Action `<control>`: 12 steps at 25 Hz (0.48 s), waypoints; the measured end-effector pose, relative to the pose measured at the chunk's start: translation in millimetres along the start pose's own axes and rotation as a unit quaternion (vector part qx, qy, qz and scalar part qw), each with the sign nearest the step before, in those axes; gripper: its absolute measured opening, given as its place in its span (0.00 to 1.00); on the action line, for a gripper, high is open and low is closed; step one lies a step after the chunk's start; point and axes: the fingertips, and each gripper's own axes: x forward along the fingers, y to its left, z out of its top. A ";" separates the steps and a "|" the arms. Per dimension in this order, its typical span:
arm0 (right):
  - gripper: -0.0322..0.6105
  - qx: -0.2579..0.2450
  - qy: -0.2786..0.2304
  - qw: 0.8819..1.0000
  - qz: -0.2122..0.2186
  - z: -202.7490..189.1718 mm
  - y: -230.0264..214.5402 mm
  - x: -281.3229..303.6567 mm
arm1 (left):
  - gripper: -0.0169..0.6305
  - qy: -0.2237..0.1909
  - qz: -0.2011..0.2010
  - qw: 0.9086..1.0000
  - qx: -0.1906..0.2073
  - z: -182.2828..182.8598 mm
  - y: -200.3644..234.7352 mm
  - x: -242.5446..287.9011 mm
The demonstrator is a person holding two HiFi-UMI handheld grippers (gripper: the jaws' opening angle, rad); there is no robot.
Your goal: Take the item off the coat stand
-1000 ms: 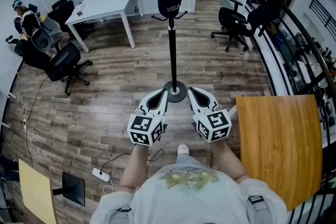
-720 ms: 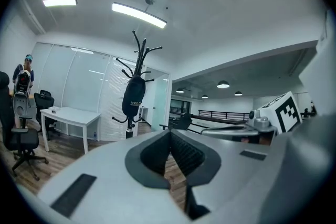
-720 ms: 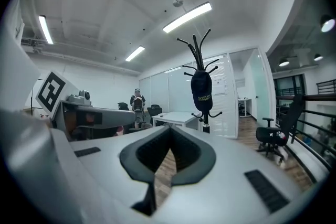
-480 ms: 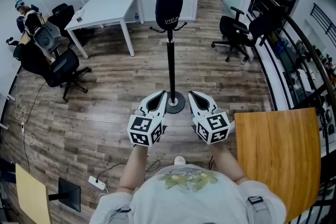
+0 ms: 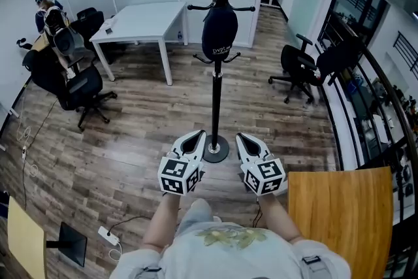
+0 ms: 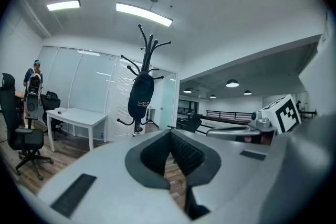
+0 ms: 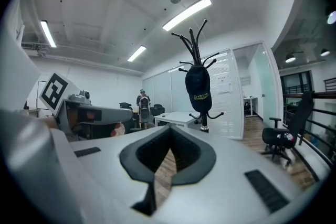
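Note:
A black coat stand (image 5: 215,95) rises from a round base (image 5: 215,152) on the wood floor ahead of me. A dark cap (image 5: 219,34) with small print hangs on one of its upper hooks; the same cap (image 6: 140,94) shows in the left gripper view, and the cap (image 7: 198,87) in the right gripper view. My left gripper (image 5: 195,139) and right gripper (image 5: 244,142) are held side by side, low, either side of the base and well short of the cap. Both are shut with nothing between the jaws.
A white desk (image 5: 137,16) stands back left with black office chairs (image 5: 77,85) and a person (image 5: 51,13) beside it. More chairs (image 5: 307,65) sit at right by a railing. A wooden tabletop (image 5: 343,219) lies at my right; a power strip (image 5: 108,236) lies on the floor.
The view has tilted up and shifted, so the stand's top hooks now show and the base sits nearer my grippers. Both grippers keep their pose, shut.

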 end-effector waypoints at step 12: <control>0.07 -0.011 -0.020 1.000 -0.017 31.4 -45.0 76.1 | 0.05 -0.006 -0.018 1.000 0.009 26.3 50.6 77.4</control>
